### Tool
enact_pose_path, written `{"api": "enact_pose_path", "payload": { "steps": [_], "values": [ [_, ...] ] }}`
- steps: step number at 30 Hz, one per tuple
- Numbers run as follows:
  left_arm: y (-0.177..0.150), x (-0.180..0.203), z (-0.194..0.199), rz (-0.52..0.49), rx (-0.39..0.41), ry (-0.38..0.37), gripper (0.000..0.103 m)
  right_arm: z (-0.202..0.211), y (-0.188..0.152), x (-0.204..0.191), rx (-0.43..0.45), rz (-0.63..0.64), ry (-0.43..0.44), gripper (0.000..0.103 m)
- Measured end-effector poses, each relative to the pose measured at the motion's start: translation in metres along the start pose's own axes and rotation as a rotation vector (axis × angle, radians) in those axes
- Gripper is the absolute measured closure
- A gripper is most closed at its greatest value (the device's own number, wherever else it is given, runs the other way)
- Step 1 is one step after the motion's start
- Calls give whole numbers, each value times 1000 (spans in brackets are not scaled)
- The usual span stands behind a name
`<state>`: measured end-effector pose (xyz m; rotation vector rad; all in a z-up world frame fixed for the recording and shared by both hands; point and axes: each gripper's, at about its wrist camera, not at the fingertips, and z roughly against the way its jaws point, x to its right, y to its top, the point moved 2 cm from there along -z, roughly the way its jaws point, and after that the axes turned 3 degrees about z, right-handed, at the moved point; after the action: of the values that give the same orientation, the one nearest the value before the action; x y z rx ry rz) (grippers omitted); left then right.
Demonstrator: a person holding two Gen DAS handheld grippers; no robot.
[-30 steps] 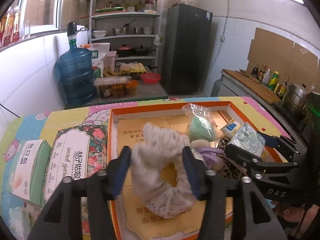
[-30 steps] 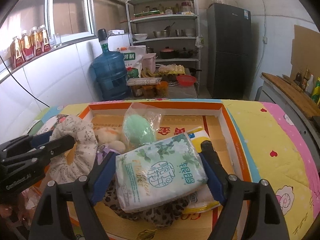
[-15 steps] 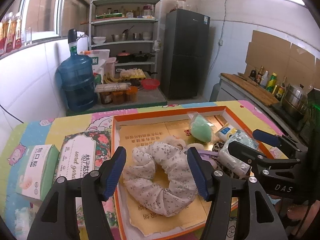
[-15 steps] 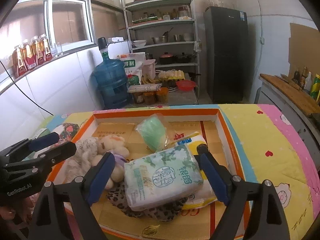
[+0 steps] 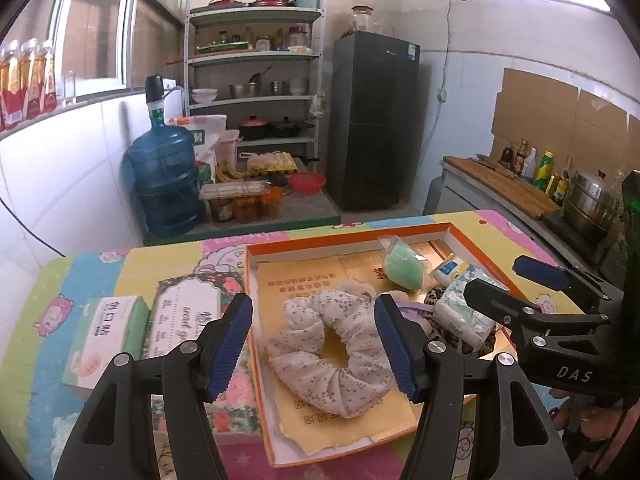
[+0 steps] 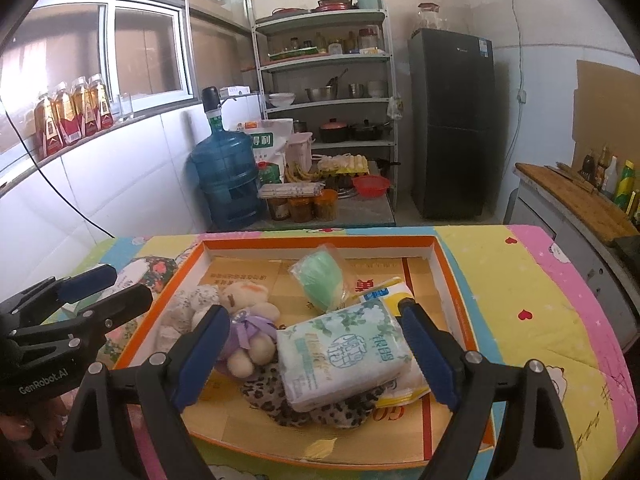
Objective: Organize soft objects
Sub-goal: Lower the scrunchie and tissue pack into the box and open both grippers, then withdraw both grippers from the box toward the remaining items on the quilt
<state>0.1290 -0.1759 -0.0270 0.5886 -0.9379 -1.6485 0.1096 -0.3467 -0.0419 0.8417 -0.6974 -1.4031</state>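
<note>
The white floral fabric scrunchie (image 5: 332, 344), light and limp, is best pinched across its gathered band; both the left hand-held gripper (image 5: 316, 346) and the right hand-held gripper (image 6: 316, 356) are held wide open, empty.

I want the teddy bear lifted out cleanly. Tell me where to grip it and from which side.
Grip the teddy bear across its purple-dressed torso, coming from above with the right hand-held gripper. It lies on its back, and the tissue pack crowds its right side.

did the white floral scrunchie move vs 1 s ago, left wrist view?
Yes. The white floral fabric scrunchie was pinched up between the left hand-held gripper fingers; now it lies flat on the orange-rimmed cardboard tray floor, jaws open around it.
</note>
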Motion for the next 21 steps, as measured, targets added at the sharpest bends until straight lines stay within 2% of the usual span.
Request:
{"api": "enact_pose_path", "payload": {
  "steps": [21],
  "values": [
    [-5, -37, 44, 28, 44, 43, 38, 26, 0, -49, 44, 33, 18, 15]
  ]
}}
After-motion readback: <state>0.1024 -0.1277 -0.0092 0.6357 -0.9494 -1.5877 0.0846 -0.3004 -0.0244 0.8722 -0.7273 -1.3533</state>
